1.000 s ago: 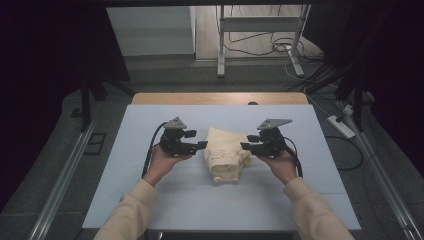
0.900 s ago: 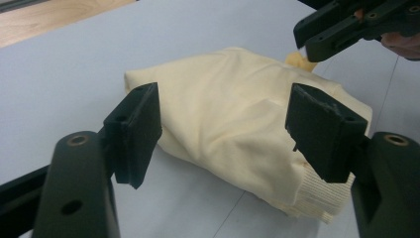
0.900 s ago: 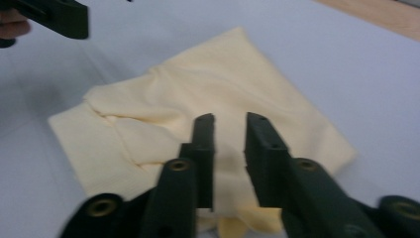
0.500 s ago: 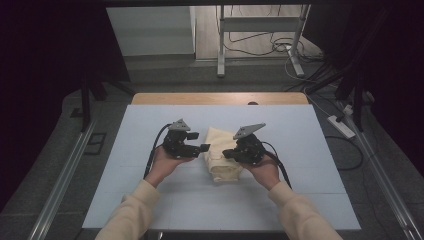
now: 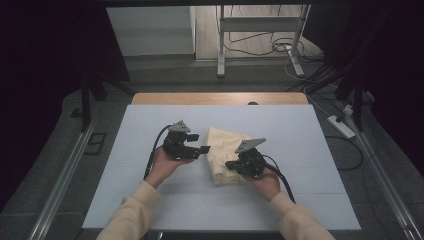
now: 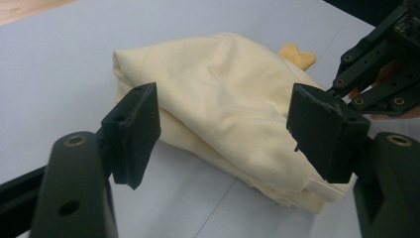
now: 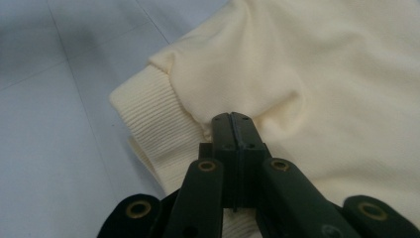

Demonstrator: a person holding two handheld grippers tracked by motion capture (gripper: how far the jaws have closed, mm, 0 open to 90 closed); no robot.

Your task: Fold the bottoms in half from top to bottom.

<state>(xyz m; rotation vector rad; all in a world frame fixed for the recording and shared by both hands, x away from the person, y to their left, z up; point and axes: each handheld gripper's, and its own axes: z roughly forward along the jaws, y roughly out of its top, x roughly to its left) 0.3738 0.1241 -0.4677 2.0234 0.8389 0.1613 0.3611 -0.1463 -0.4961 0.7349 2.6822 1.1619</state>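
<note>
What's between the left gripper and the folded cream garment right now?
Nothing but bare table. In the left gripper view the left gripper stands open just short of the garment, apart from it; the high view shows the same short gap.

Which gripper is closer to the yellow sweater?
Right. The right gripper is shut, pinching the sweater beside its ribbed cuff; the left gripper is open, just short of it.

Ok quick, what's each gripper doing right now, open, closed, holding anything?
Left gripper: open, jaws on either side of the cream garment, not pressing it.
Right gripper: shut, pinching the garment's fabric beside the ribbed hem.
</note>
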